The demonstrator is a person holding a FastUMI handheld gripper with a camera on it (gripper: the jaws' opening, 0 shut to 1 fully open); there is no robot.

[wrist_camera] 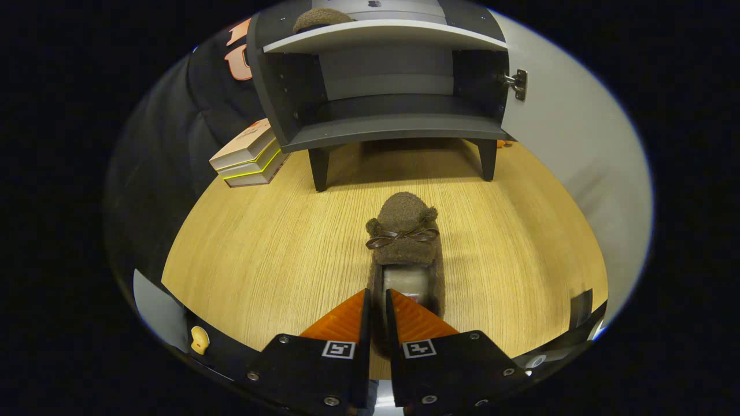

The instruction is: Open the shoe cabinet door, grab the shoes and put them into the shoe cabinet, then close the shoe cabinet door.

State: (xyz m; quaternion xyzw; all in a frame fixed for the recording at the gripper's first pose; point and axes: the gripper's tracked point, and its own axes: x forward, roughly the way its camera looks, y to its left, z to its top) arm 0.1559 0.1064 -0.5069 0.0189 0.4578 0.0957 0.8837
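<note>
**Brown fuzzy slipper pinched at the heel**

Brown and plush, the slipper [404,242] lies on the oak-grain worktop [260,254], long axis running straight away from the tongs [377,300], toe toward the open shoe cabinet [387,124]. The orange fingers [347,318] clamp its heel wall. Another slipper [321,18] sits on the cabinet's upper shelf.

The gripper [377,303] pinches the near rim of a brown slipper [404,237] on the wooden floor [260,254]; the open cabinet [387,124] stands far beyond.
</note>
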